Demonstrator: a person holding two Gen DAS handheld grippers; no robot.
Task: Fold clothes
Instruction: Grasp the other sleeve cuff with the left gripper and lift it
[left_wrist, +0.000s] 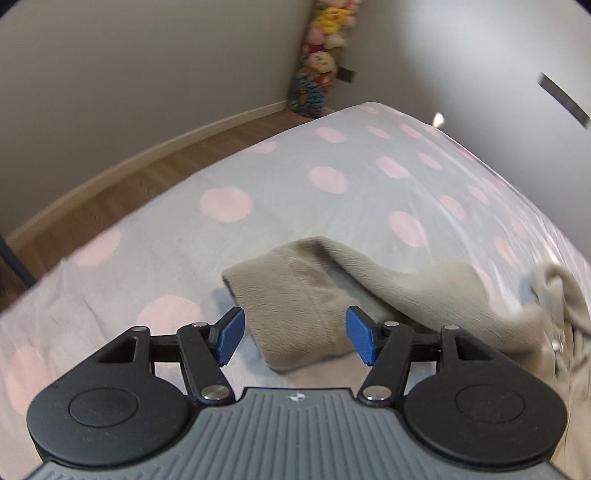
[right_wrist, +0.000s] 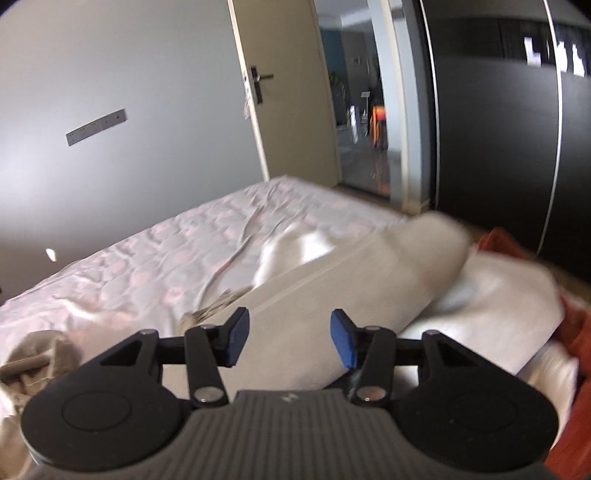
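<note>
In the left wrist view, the left gripper (left_wrist: 295, 334) fills the bottom of the frame, its blue pads (left_wrist: 232, 334) spread apart and pressing on nothing. The cuffed end of a beige garment (left_wrist: 295, 295) lies flat on the bed directly beyond the fingertips, in the gap between the pads as seen from the camera but touched by neither. From there the beige cloth runs toward the right edge of the frame, where it bunches up, with small metal snaps showing. Under it stretches a grey bedsheet (left_wrist: 280, 177) with pink dots, filling the middle of the frame. Beyond the bed's far edge, a strip of wooden floor (left_wrist: 155, 166) curves across the upper left, and a pile of plush toys (left_wrist: 321, 62) stands in the corner of the walls at top centre.

In the right wrist view, the right gripper (right_wrist: 289, 339) likewise stands released, gripping nothing. A pale sleeve-like piece of clothing (right_wrist: 332, 295) lies between and beyond its pads, blurred, resting against a white pillow (right_wrist: 498, 295) at right. A rust-red cloth (right_wrist: 576, 332) shows at the right edge. Crumpled beige fabric sits at lower left. Farther off are an open door (right_wrist: 288, 92) and a dark wardrobe (right_wrist: 498, 129).
</note>
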